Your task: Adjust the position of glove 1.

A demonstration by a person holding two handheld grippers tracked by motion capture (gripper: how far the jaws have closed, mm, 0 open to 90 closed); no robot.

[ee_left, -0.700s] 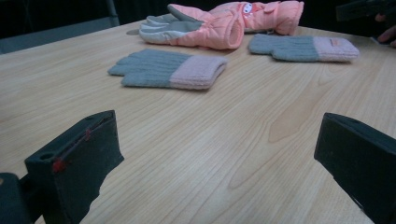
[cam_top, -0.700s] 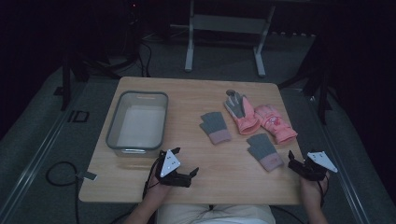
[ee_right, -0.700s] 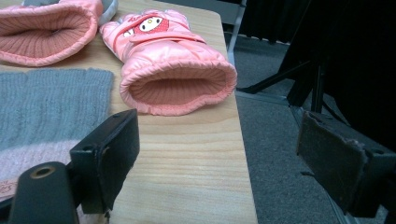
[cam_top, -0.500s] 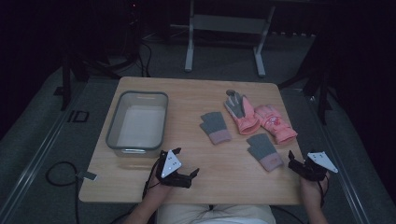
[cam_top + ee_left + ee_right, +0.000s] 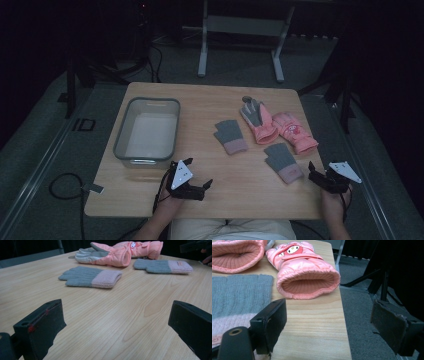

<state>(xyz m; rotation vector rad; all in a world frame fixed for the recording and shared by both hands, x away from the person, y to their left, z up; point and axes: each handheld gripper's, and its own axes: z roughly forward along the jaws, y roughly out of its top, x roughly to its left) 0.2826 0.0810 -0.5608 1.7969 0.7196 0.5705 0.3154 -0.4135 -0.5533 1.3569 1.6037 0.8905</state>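
Wooden table (image 5: pixel 210 105), high view, noted left to right. Clear plastic bin (image 5: pixel 147 132) sits at 9 o'clock of the tabletop, nothing visible inside. Left gripper (image 5: pixel 200 189) rests at 7 o'clock near the front edge, just in front of the bin; jaws spread wide, nothing between them, bare wood under them in the left gripper view. First grey knit glove (image 5: pixel 230 136) with pink cuff lies flat near centre. Two pink padded gloves (image 5: pixel 277 125) lie side by side at 2 o'clock, touching. Second grey knit glove (image 5: pixel 283 162) lies at 4 o'clock, just left of the right gripper (image 5: pixel 317 176). Right gripper sits at 5 o'clock by the table's right edge, jaws wide apart and holding nothing.
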